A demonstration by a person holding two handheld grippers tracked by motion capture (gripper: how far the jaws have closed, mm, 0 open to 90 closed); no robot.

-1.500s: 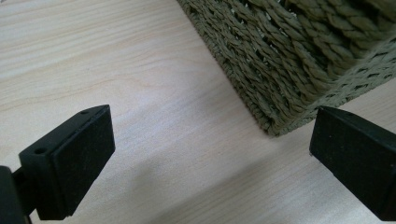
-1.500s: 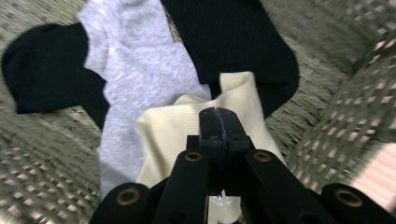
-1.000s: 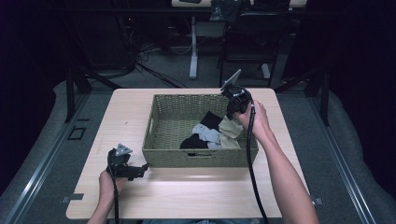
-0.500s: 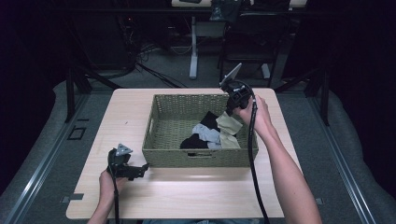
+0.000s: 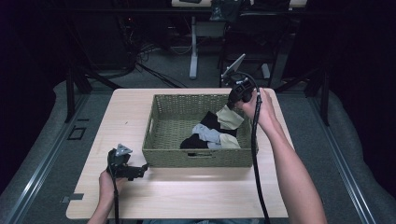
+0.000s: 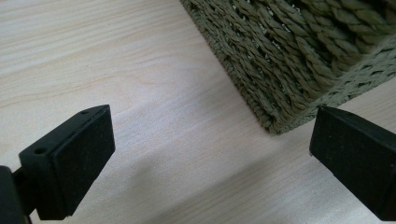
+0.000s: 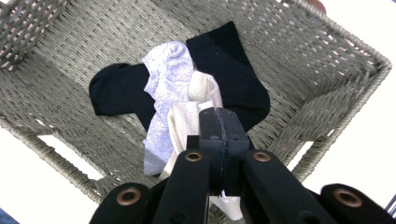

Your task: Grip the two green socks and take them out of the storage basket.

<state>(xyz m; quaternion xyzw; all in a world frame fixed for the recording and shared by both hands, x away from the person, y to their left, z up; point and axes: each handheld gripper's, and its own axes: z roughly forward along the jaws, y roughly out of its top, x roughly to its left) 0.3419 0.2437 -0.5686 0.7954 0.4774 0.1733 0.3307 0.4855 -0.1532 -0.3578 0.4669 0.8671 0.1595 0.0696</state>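
The worktop (image 5: 187,196) is pale wood-grain laminate, smooth with a soft sheen. The basket (image 5: 201,157) is rough woven olive-green fibre, twisted cord in tight rows. In it lie knit cloth socks: a matt black ribbed sock (image 7: 233,65), a light grey sock (image 7: 166,70) with a fine speckled knit, and a cream ribbed sock (image 7: 187,122). The left gripper (image 6: 210,154) has matt black jaws that look like rubbery plastic

Nothing readable can be made out anywhere, honestly. No lettering, brand mark or number is seen on the woven olive-green wicker basket (image 5: 201,156), the pale wooden table (image 5: 187,196) or the socks inside.
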